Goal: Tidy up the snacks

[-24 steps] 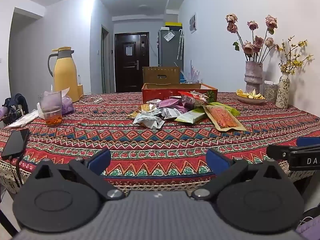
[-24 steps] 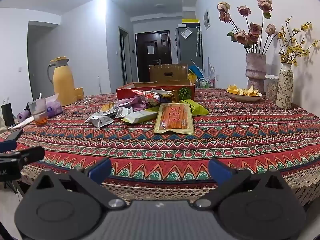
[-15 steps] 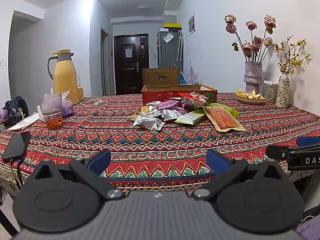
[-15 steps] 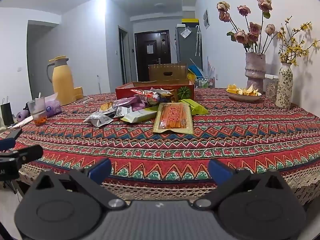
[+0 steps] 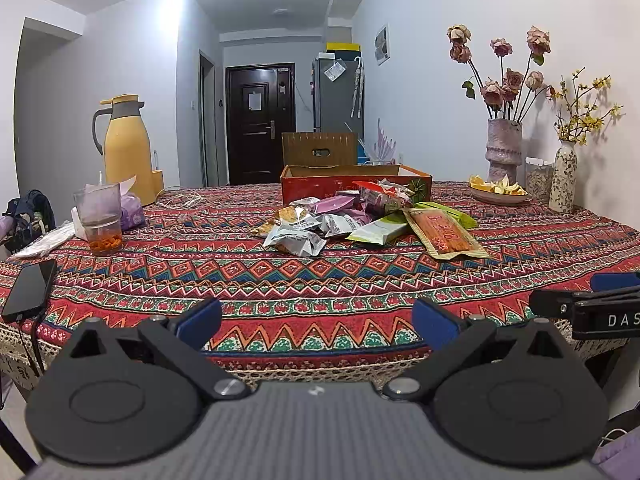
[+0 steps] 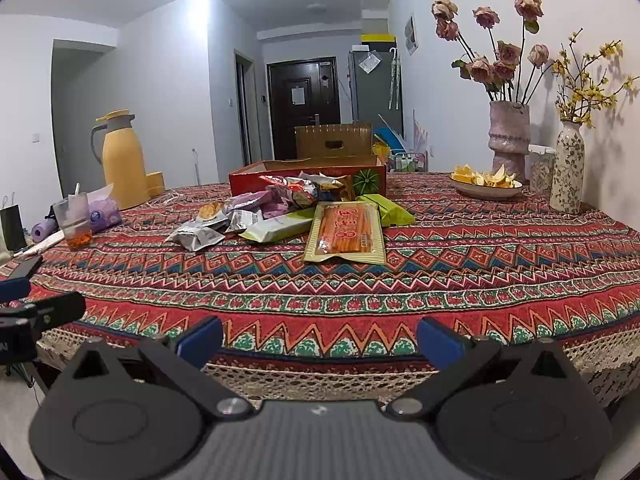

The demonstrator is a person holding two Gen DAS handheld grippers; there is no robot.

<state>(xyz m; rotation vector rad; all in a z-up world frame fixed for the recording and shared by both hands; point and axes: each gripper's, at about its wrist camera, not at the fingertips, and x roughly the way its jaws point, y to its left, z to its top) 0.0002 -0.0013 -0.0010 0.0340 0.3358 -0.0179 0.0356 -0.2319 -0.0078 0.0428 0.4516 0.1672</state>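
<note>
Left gripper (image 5: 316, 322) and right gripper (image 6: 318, 338) (2, jaws apart, empty) face snack packets (image 6: 280, 216).

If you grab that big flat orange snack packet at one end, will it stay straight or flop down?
The orange snack packet will probably droop a little: it is a thin, flat plastic pouch. The long sticks showing inside may keep it fairly straight. Its glossy wrapper looks slippery, so it could slide on the tablecloth if pushed.

We see a woven cloth (image 6: 460, 264) with a lace hem covering the worktop. At twelve o'clock lie glossy foil and plastic snack packets (image 5: 294, 240) before a cardboard box (image 6: 248, 176). Both tools (image 5: 316, 320) (image 6: 318, 340) look matt black plastic with blue pads (image 6: 200, 340).
</note>
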